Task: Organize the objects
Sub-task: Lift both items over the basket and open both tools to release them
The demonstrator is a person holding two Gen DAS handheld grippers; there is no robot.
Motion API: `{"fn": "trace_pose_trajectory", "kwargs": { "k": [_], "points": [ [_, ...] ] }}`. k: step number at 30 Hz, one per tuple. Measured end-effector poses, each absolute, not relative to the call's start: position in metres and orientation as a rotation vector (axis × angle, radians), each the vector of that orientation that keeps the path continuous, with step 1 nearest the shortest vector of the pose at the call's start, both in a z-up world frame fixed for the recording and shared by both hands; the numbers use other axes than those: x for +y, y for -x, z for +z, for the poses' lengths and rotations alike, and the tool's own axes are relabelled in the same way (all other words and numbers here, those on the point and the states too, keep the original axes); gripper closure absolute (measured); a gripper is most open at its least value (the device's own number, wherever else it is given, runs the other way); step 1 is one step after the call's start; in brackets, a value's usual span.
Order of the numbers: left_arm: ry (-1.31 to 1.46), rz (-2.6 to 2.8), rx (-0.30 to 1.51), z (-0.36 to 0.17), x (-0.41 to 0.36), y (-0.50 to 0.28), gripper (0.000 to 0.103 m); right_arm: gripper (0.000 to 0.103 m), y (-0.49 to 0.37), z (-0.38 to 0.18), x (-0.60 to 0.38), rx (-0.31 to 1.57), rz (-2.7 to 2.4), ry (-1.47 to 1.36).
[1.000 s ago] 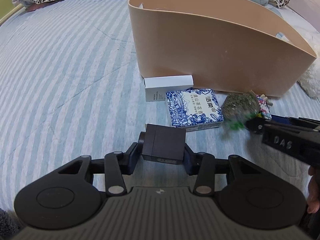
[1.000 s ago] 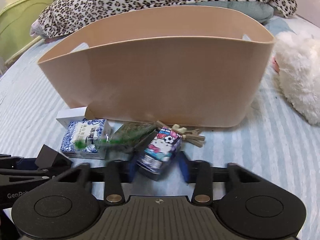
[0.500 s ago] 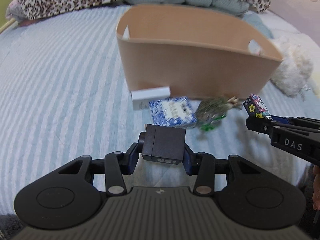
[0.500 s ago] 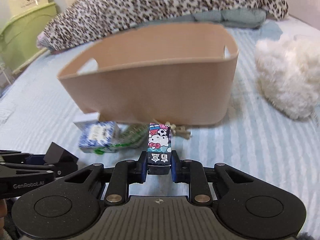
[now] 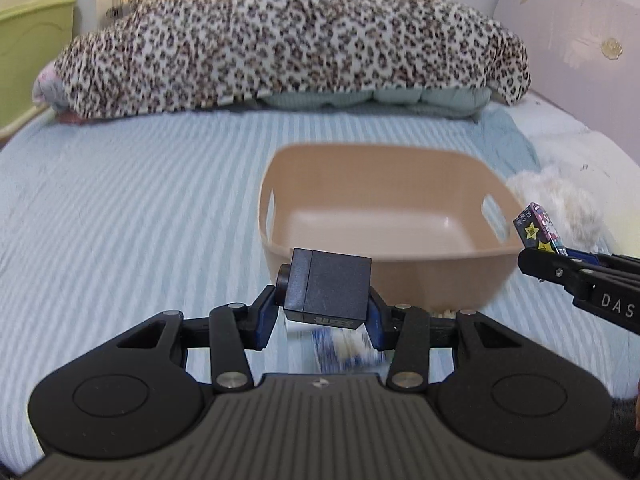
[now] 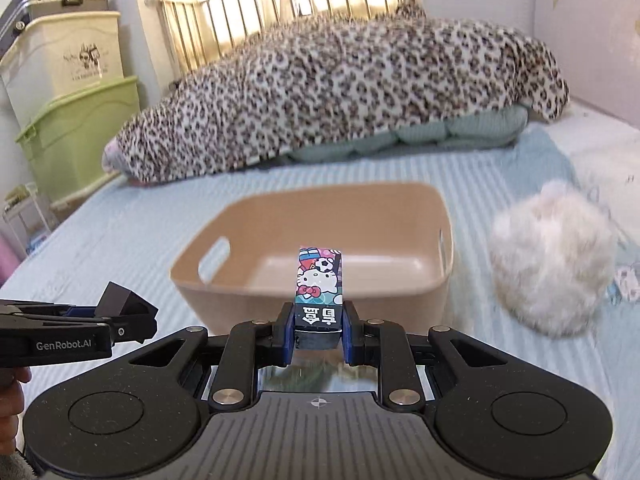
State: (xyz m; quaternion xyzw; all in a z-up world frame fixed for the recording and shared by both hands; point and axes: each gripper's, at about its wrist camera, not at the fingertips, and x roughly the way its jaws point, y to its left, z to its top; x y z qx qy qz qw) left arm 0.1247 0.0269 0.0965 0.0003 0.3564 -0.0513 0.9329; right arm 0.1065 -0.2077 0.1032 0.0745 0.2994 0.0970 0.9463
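You have lifted both loads off the bed: your left gripper [image 5: 326,312] now grasps the black box [image 5: 328,286] and your right gripper [image 6: 318,330] the cartoon carton [image 6: 319,284], both raised before the empty tan basket [image 5: 440,270], ready for dropping in.

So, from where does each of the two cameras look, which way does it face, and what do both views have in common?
Left wrist: sits behind the left gripper, facing along its fingers toward the tan basket and leopard blanket; it holds a black box; the right gripper enters from the right.
Right wrist: sits behind the right gripper, facing the same way; it holds a Hello Kitty carton; the left gripper enters from the left.
Shared: basket, blanket, striped bedsheet, white fluffy toy.
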Motion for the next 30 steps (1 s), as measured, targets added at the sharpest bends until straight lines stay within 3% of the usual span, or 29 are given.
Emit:
{"fn": "trace_pose_trajectory", "kwargs": {
  "k": [9,19,30],
  "points": [
    [-0.072,-0.064,0.676,0.1,0.016,-0.182,0.056,0.082,-0.155,0.115,-0.209,0.585,0.148,-0.12],
    [-0.117,-0.04,0.78,0.051,-0.003,-0.244,0.056,0.082,-0.204,0.078,-0.211,0.687,0.087,-0.07],
    [-0.138,-0.02,0.803,0.03,-0.004,-0.25,0.056,0.082,-0.216,0.055,-0.206,0.75,0.06,-0.031]
  ]
}}
